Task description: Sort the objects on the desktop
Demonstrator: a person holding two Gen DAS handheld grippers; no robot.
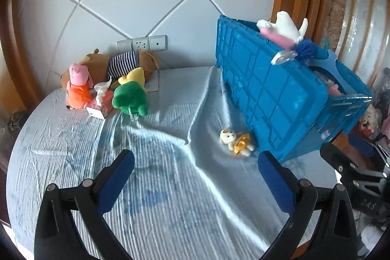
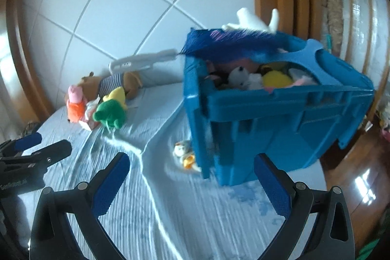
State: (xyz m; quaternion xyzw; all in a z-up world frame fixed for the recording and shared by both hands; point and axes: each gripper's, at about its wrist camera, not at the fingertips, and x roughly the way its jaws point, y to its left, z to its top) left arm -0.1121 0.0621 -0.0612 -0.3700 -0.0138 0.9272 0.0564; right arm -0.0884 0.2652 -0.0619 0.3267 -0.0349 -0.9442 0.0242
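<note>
Right wrist view smeared by motion; the small plush dog (image 2: 184,154) is half hidden behind the crate corner, details unreadable. Crate far side cut off. Left gripper (image 1: 195,177): fingers spread wide, nothing between them. Right gripper (image 2: 191,177): fingers likewise spread, empty. Dog lies on the pale sheet (image 1: 158,162) ahead of the left fingers, nearer the right-hand finger, just beside the blue crate (image 1: 268,94). Far ahead, left of the fingers: pink pig plush (image 1: 78,87), green plush (image 1: 130,98), tissue box (image 1: 100,106). Crate tilted, holding assorted plush toys; a blue brush (image 1: 301,52) pokes over its rim.
</note>
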